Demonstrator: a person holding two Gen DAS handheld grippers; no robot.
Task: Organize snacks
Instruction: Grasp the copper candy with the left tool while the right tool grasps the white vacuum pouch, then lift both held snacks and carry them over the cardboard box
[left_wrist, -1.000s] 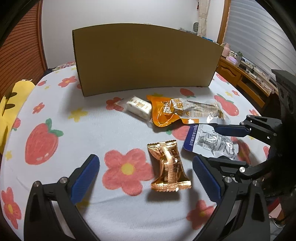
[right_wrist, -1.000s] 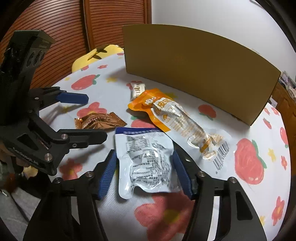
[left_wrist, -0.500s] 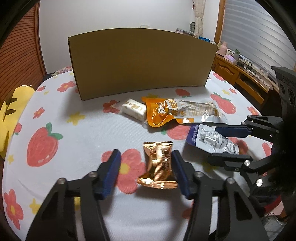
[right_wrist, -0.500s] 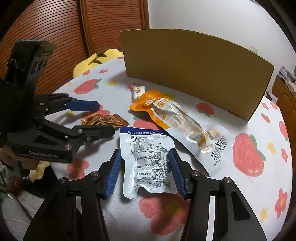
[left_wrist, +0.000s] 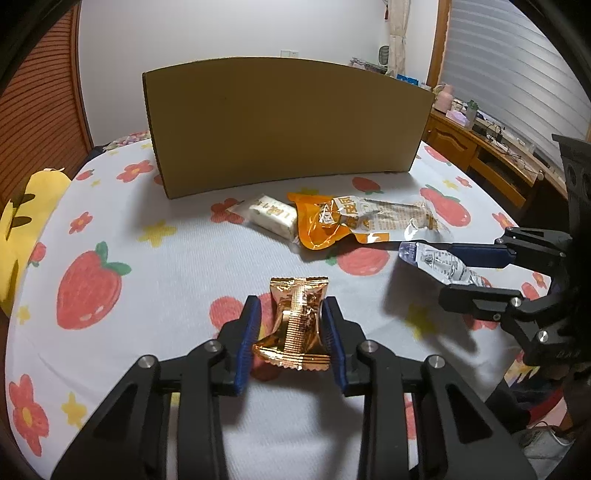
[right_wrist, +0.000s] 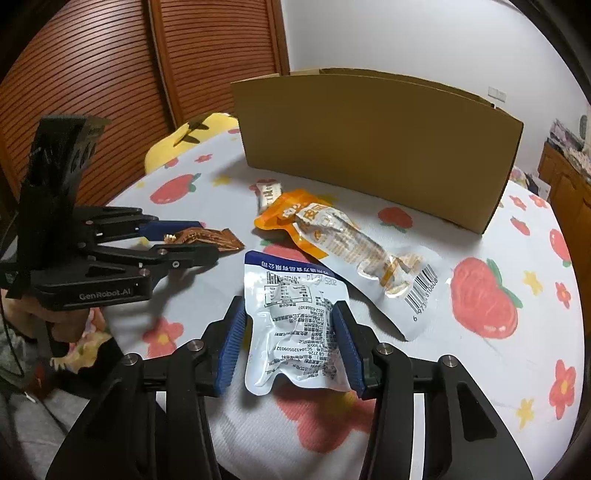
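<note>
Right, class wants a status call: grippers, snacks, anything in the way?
Left gripper just closed on gold packet. Right gripper grips white pouch, lifted. Cardboard box path clear.

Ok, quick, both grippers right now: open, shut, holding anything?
Left gripper: jaws just closed on the gold snack packet.
Right gripper: shut on the white pouch, lifted off the tablecloth.

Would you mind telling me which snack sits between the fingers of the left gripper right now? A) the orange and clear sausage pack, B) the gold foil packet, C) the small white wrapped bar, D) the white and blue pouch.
B: the left gripper has its blue pads pressed against the sides of the gold foil packet, while the white and blue pouch is in the right gripper.
</note>
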